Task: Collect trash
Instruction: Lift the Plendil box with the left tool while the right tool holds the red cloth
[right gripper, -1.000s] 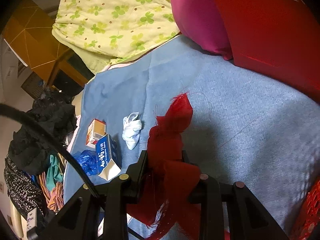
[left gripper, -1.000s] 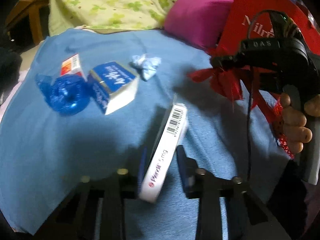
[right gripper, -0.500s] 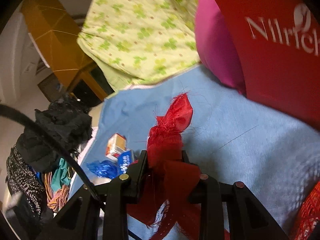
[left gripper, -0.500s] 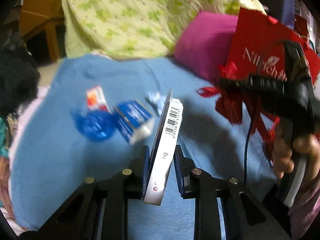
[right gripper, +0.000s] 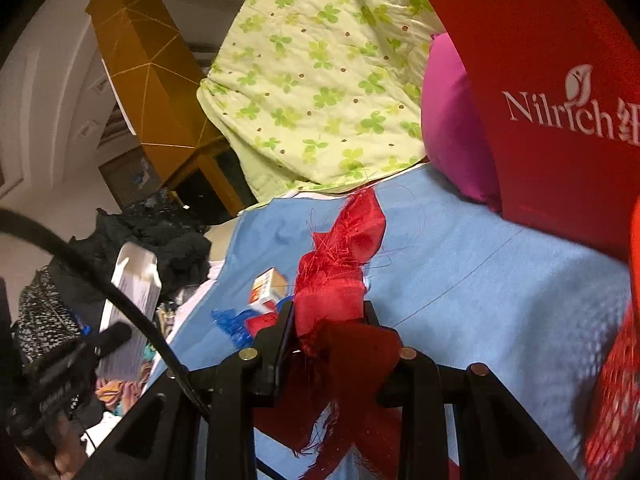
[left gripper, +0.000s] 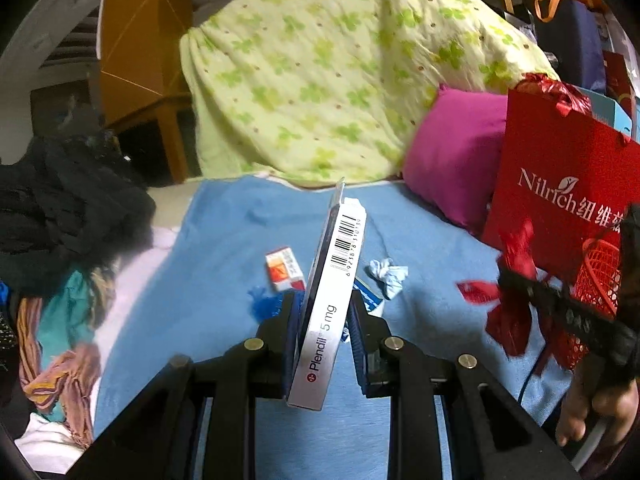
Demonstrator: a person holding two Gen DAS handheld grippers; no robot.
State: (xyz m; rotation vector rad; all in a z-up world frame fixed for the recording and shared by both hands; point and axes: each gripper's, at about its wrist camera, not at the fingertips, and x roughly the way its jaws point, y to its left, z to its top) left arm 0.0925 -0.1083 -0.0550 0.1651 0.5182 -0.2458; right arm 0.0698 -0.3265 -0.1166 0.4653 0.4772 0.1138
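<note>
1. The white medicine box (left gripper: 328, 312) is clamped upright in the left gripper (left gripper: 324, 320), lifted clear of the blue blanket (left gripper: 224, 240).
2. The right gripper (right gripper: 328, 320) has its jaws closed on a frayed red cloth scrap (right gripper: 340, 264), also off the blanket.
3. Left lying on the blanket: a small orange-and-white box (left gripper: 283, 268), a crumpled tissue (left gripper: 387, 274), a blue wrapper (left gripper: 264, 305) and a blue carton mostly hidden behind the held box.
4. The red paper bag (left gripper: 560, 184) and red mesh basket (left gripper: 596, 272) stand near; neither held piece is dropped in yet, so several pickups likely remain.
</note>
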